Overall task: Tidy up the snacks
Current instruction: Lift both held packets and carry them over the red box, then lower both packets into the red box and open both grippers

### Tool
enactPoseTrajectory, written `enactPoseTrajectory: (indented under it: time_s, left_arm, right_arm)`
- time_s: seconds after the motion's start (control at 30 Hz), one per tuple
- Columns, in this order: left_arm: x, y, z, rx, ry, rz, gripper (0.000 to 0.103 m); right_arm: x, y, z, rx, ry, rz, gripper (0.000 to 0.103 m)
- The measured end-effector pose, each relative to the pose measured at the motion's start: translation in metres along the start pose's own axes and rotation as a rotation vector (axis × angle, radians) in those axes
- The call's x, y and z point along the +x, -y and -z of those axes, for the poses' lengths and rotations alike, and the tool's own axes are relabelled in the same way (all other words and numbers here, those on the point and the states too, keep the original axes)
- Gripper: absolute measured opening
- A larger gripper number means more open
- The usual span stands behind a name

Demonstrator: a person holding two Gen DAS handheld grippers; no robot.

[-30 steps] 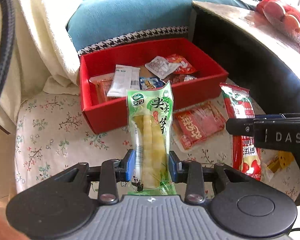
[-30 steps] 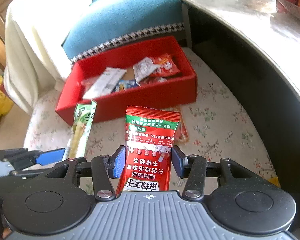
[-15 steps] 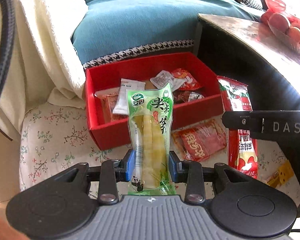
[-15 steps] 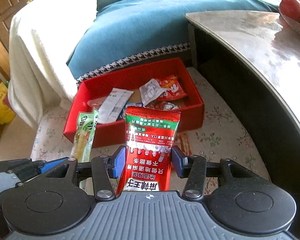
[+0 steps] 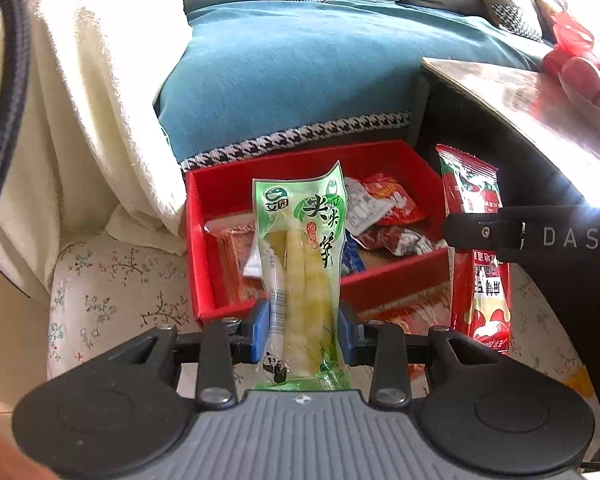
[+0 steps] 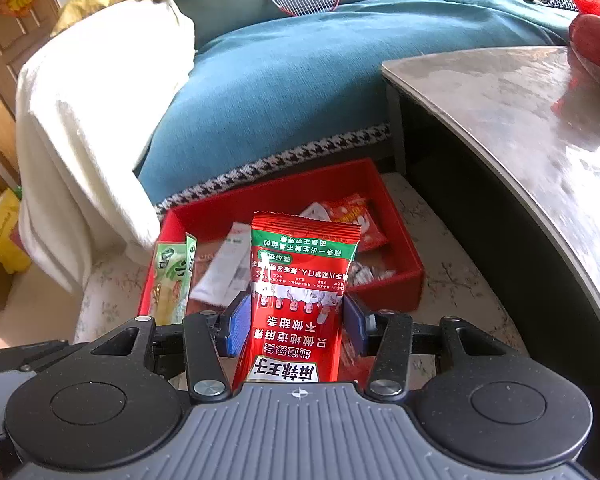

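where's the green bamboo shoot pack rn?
Left wrist view, centre: the green bamboo shoot pack stands upright, clamped in the left gripper, in front of the red box.

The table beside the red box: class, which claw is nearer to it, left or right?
Right. The right claw, gripping the red packet, is on the side by the table; the left claw, gripping the green packet, sits farther off, toward the white blanket.

Each black plastic two-finger left gripper [image 5: 303, 330] and right gripper [image 6: 294, 326] had 2 blue pads, silver screws and a ribbed grey base.
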State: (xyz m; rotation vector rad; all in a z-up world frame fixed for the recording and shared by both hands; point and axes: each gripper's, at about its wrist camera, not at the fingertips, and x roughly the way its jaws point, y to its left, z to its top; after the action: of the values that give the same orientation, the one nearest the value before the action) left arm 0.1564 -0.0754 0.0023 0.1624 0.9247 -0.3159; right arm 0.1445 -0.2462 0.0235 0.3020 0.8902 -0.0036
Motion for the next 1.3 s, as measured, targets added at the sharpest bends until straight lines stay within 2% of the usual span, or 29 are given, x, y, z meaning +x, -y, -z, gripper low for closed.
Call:
enactPoseTrajectory:
  time_s: [0.9,1.3]
  left_arm:
    - [0.036,-0.009,-0.042,-0.036,0.020,-0.056,0.029]
    - [0.060,-0.009,-0.051,-0.032,-0.003,-0.081,0.030]
  right_arm:
    - [0.042,0.001,-0.045,0.031,0.008,0.001,0.057]
    - [0.068,0.006,-0.064,0.032,0.012,0.011,0.057]
